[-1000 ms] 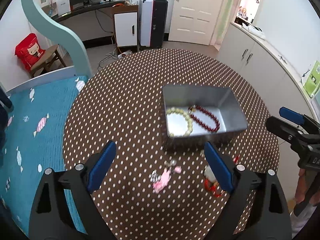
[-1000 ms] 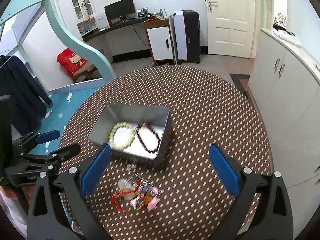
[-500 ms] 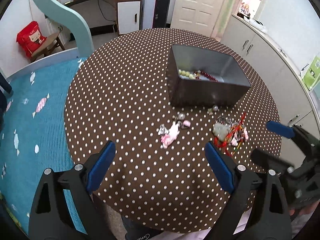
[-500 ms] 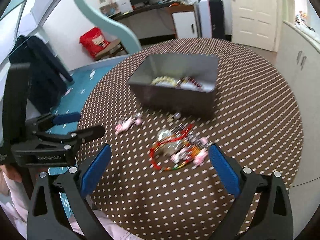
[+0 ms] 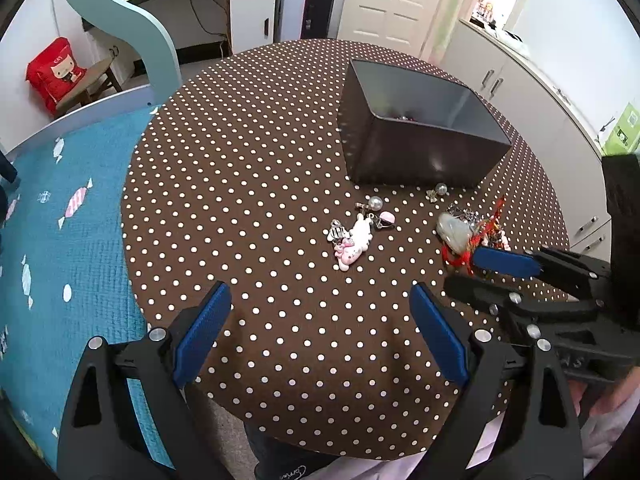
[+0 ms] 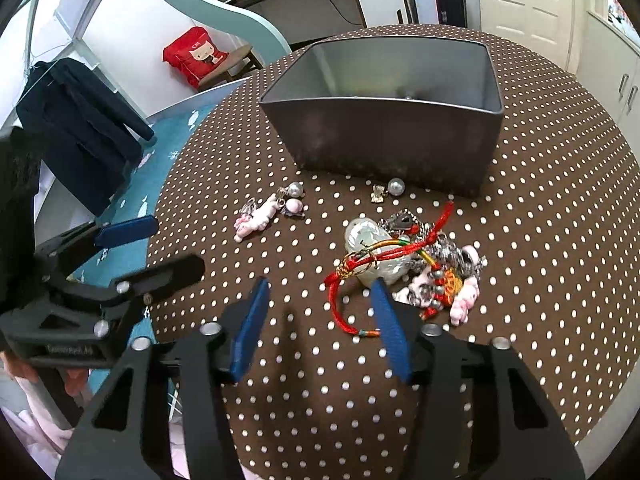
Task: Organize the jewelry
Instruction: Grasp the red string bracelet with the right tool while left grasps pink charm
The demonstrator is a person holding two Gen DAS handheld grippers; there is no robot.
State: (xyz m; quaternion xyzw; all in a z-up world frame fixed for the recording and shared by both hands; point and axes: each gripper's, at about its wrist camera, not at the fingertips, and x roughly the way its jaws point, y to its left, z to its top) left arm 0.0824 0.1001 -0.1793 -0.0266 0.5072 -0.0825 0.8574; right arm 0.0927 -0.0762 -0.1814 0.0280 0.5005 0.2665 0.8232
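The red cord bracelet (image 6: 362,276) is lying on the dotted bench (image 6: 540,240), tangled in a little heap (image 6: 436,268) with a pale stone (image 6: 370,246), a silver chain and small pink charms. It is looking light, soft and floppy, so it is likely to be dragging its neighbours along when lifted (the cord is looped through them). The loose loop of red cord nearest the edge is being judged the best place to pinch, since the smooth stone is probably slippery and could chip if dropped.

The right tongs (image 6: 320,320) are being held low over that loop. Their jaws have just been closing and are standing about half apart; the cord is lying between the blue tips, but nothing is being squeezed yet. The left tongs (image 5: 320,328) are being held wide open over bare bench, with nothing in them.

A second small pile, the pink charms (image 5: 352,246) with pearl beads, is lying just to the side. Two more tiny pieces (image 6: 386,190) are resting near the wall of the grey tin (image 6: 392,140), which is standing behind everything. The tin is open on top. Nothing is blocking the way to it, though its wall is tall, so the bracelet is needing to be lifted well clear.
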